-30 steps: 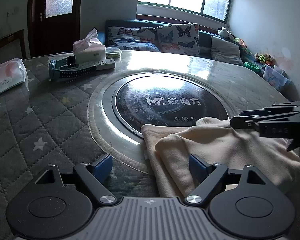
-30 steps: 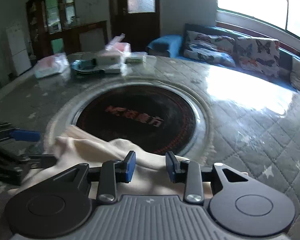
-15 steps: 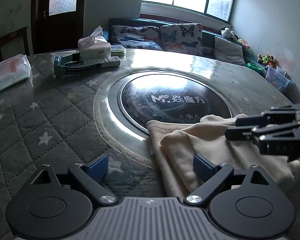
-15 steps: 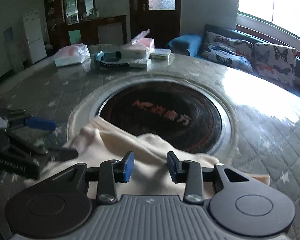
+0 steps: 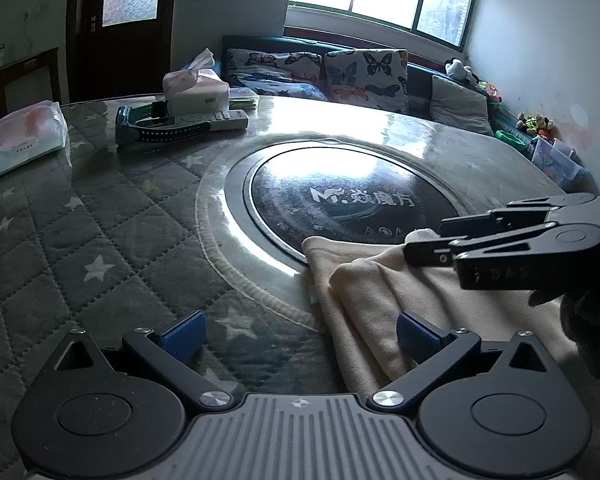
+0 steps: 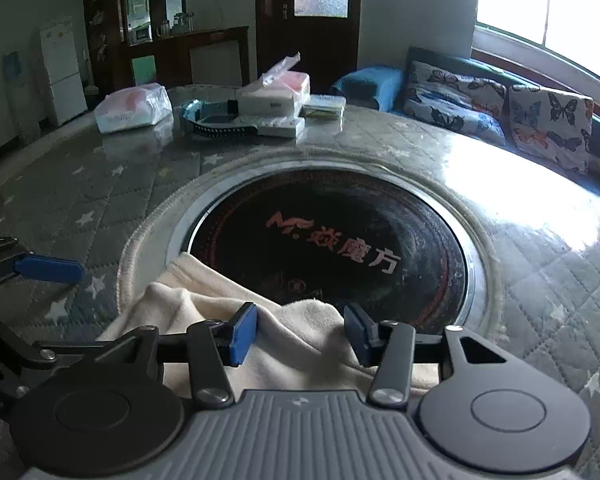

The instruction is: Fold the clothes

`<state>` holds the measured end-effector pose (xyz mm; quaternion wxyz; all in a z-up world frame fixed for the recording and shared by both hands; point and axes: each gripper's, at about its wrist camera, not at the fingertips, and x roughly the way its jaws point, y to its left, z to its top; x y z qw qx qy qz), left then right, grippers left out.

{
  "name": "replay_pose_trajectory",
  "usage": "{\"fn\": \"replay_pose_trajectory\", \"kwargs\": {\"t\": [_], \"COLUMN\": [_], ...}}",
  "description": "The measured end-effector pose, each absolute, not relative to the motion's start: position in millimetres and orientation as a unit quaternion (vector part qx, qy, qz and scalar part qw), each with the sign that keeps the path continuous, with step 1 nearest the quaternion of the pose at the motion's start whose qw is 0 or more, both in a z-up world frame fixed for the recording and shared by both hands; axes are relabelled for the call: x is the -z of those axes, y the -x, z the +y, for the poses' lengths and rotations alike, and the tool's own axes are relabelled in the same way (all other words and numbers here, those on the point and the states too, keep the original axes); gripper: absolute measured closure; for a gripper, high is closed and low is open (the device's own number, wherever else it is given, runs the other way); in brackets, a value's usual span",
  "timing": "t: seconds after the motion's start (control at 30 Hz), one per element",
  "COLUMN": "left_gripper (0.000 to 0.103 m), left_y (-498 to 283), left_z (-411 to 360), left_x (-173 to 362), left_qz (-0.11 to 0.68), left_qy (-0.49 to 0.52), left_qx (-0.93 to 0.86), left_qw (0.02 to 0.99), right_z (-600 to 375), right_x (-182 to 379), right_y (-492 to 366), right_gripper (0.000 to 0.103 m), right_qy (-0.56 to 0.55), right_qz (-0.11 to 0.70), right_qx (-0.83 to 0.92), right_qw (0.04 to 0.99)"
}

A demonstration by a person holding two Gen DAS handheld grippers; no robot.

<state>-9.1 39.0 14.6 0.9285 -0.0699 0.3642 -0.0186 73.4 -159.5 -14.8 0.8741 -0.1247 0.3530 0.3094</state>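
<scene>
Cream garment (image 6: 300, 332) near edge hidden behind right gripper (image 6: 300, 334).

Both grippers, the left gripper (image 5: 298, 336) and the right gripper (image 6: 300, 332), are built of black linkages, silver screws, blue pads and ribbed grey housings; faint lettering cannot be read.

Both grippers' jaws have just been opening: the left gripper (image 5: 298, 334) now spread wide, the right gripper (image 6: 300, 334) releasing the cream fleece garment (image 6: 300, 334) between them.
</scene>
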Motion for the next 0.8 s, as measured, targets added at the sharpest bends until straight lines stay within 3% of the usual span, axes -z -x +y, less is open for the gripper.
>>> {"fn": "replay_pose_trajectory", "kwargs": {"t": [0.8], "left_gripper": [0.000], "left_y": [17], "left_z": [68], "left_x": [-28], "left_qz": [0.348], "left_qy": [0.125], "left_qx": [-0.027], "left_qw": [0.929], "right_z": [-143], "right_x": [1], "right_y": [-17], "right_gripper": [0.049], "right_qy": [0.192], "right_qz": [0.297], "right_qx": [-0.345], "right_qw": [0.869]}}
